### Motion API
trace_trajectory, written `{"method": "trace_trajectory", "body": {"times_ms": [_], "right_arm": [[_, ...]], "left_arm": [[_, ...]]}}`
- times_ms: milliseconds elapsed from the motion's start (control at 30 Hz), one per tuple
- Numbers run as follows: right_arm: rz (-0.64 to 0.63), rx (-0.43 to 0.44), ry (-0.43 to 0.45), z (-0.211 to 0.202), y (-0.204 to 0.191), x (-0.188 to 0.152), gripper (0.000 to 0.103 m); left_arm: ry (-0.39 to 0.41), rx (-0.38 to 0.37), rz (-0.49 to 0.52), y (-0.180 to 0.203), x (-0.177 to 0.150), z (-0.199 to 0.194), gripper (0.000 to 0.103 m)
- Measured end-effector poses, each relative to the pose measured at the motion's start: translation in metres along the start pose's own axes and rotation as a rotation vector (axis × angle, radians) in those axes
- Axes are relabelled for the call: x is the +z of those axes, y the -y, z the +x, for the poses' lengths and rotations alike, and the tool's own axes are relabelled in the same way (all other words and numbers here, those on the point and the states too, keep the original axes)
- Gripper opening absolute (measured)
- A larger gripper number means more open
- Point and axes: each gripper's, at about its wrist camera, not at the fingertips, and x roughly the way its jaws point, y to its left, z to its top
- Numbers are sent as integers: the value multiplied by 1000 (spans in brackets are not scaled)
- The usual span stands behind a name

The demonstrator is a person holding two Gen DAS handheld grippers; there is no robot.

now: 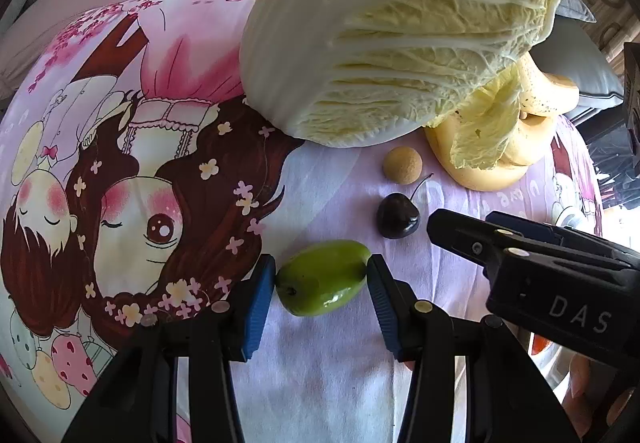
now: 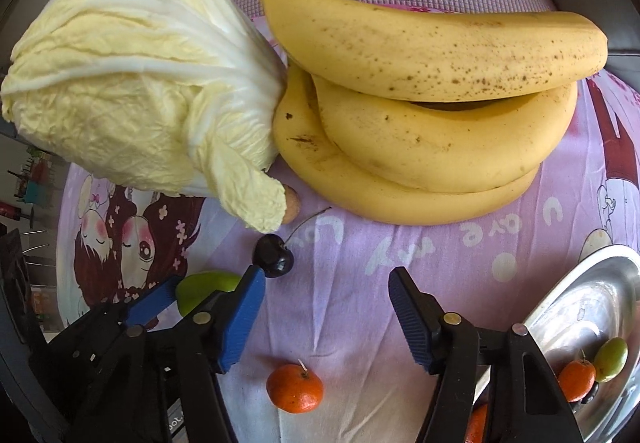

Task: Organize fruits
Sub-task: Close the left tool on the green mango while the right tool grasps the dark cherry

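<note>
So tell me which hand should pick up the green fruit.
Left. Its tool already straddles the green fruit, pads at both ends. The right tool hangs open over bare cloth, nearer the cherry and the mandarin.

Between your left claw's (image 1: 322, 277) blue pads lies a glossy green fruit (image 1: 323, 277), on its side, both pads at its ends. Just ahead of it sits a dark cherry (image 1: 397, 216) with a thin curved stem, then a small tan ball (image 1: 402, 165). A mandarin (image 2: 295, 388) lies under your right claw (image 2: 327, 303); bananas (image 2: 432, 111) are stacked well ahead.
</note>
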Motion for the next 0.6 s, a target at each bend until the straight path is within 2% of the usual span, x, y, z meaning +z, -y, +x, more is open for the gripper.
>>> {"method": "trace_trajectory", "body": {"times_ms": [133, 233, 400, 600], "right_arm": [[-7, 23, 9, 5, -22, 3, 58], [-18, 28, 15, 12, -43, 1, 57], [-21, 25, 17, 24, -66, 4, 49], [-25, 19, 21, 36, -82, 6, 44]], "left_arm": [[-8, -18, -13, -33, -5, 1, 49], [-13, -28, -34, -62, -27, -8, 49], [-14, -27, -47, -73, -34, -9, 49], [-23, -38, -54, -90, -39, -5, 49]]}}
